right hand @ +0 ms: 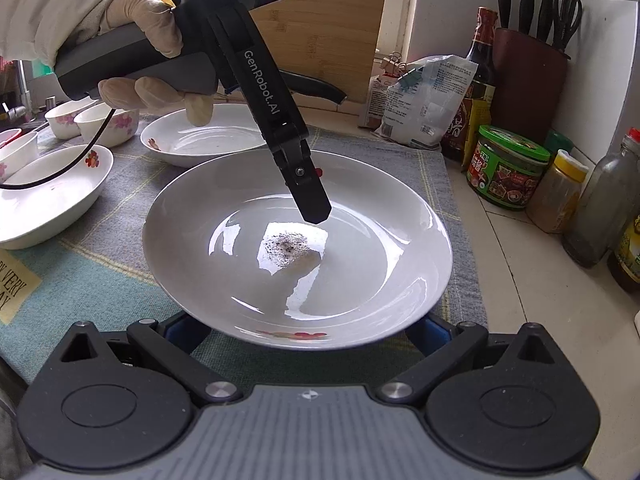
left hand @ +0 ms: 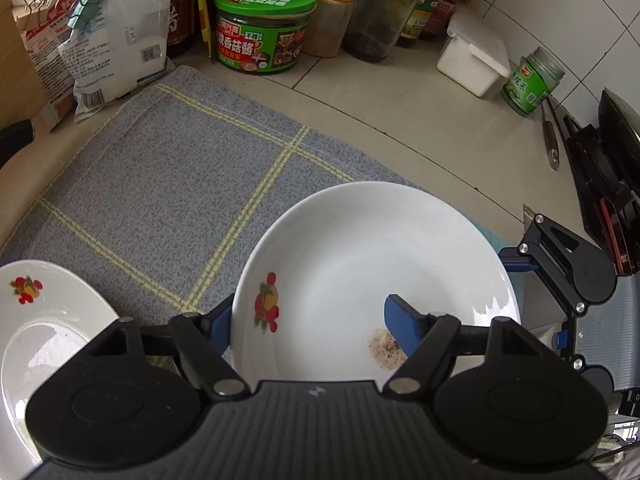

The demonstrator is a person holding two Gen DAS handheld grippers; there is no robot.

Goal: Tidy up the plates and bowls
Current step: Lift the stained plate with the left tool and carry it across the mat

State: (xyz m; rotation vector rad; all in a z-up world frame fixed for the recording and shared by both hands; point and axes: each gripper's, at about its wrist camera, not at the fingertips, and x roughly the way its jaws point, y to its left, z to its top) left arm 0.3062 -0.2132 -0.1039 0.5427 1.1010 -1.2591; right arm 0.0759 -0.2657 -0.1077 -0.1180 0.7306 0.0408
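A white plate (left hand: 360,256) (right hand: 296,248) with a fruit print and a patch of brown crumbs hangs a little above the grey checked cloth (left hand: 168,184). My left gripper (left hand: 308,318) is shut on its rim, with one blue pad (left hand: 400,316) inside the plate and the other behind the rim outside. From the right wrist its finger (right hand: 312,196) reaches down over the far rim. My right gripper (right hand: 308,332) stands open, its jaws wide apart and their tips hidden under the near rim.
Another printed plate (left hand: 40,320) lies at the left. A deep plate (right hand: 200,140), a shallow one (right hand: 52,200) and small flowered bowls (right hand: 108,124) stand behind. Jars (left hand: 260,32), bottles, bags (left hand: 116,40) and a knife block (right hand: 528,76) line the tiled wall.
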